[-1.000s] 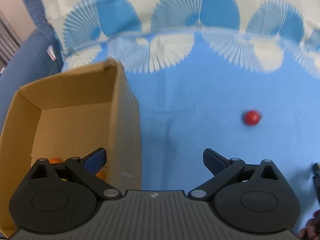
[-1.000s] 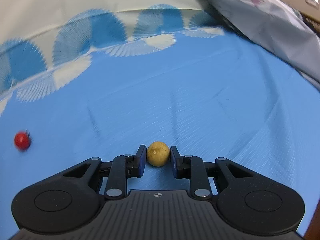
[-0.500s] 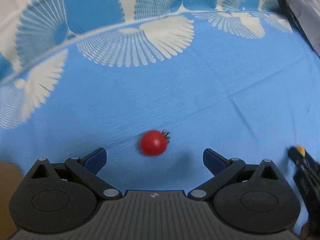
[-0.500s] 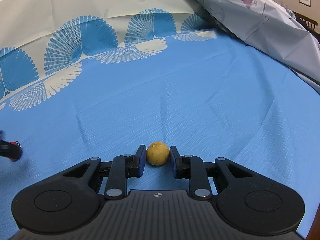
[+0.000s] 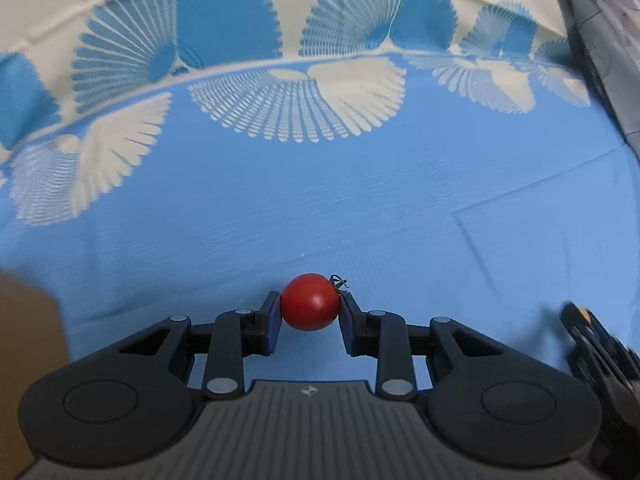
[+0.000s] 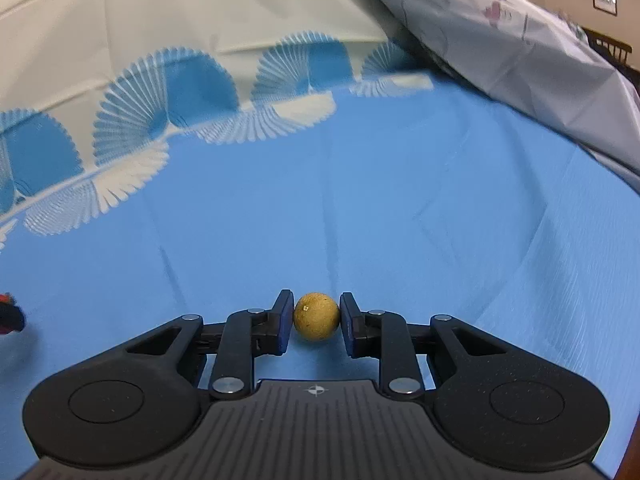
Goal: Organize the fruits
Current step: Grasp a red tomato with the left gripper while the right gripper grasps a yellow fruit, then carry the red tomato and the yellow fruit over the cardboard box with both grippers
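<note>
A red cherry tomato (image 5: 310,301) with a small dry stem lies on the blue cloth (image 5: 360,208). My left gripper (image 5: 310,311) has it between its blue pads. The jaws are closing, and both pads touch the tomato's sides. A small round yellow-brown fruit (image 6: 316,317) sits between the pads of my right gripper (image 6: 316,312), which is shut on it just above the cloth. The right gripper shows blurred at the right edge of the left wrist view. At the left edge of the right wrist view, a dark fingertip with some red is the left gripper.
A brown cardboard box corner (image 5: 24,320) shows blurred at the left edge of the left wrist view. The cloth's border of blue and white fan shapes (image 5: 296,96) runs along the far side. A crumpled grey sheet (image 6: 520,60) rises at the right.
My left gripper swung right from the cardboard box to the tomato, came down over it, and its wide-open jaws closed onto it. The right gripper kept still with the yellow fruit.
</note>
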`<action>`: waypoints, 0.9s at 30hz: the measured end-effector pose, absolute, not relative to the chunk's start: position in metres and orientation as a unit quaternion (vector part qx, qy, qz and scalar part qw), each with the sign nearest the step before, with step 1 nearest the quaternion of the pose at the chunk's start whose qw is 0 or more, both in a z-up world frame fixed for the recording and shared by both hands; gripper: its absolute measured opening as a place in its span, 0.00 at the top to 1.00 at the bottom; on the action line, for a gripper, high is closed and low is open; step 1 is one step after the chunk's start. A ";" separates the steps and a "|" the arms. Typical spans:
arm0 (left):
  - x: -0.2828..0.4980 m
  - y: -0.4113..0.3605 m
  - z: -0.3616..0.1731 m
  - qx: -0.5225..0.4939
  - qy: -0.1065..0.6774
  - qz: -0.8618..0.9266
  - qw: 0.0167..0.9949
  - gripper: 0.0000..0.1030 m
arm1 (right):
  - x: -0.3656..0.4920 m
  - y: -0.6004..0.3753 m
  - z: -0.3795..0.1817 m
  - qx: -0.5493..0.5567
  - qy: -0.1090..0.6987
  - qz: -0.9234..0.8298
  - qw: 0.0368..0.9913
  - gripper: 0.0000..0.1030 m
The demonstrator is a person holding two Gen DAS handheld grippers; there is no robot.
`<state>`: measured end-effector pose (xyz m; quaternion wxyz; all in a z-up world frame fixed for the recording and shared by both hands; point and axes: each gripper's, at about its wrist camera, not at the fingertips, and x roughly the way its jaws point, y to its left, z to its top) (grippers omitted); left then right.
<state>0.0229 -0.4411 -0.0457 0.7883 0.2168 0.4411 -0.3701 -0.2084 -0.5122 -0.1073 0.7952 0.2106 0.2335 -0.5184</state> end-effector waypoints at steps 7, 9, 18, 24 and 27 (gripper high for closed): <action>-0.027 -0.370 0.022 0.211 0.417 -0.354 0.810 0.67 | -0.205 -0.476 -0.070 0.203 0.243 -0.475 0.821 0.75; -0.039 -0.343 0.040 0.208 0.421 -0.337 0.816 0.67 | -0.210 -0.457 -0.047 0.219 0.241 -0.450 0.832 0.75; -0.092 -0.195 0.091 0.184 0.433 -0.285 0.835 0.67 | -0.245 -0.321 0.047 0.212 0.241 -0.286 0.903 0.75; -0.127 -0.097 0.104 0.161 0.430 -0.252 0.852 0.67 | -0.267 -0.234 0.073 0.192 0.263 -0.197 0.925 0.75; -0.138 -0.062 0.105 0.149 0.430 -0.236 0.859 0.67 | -0.272 -0.199 0.081 0.174 0.271 -0.160 0.933 0.75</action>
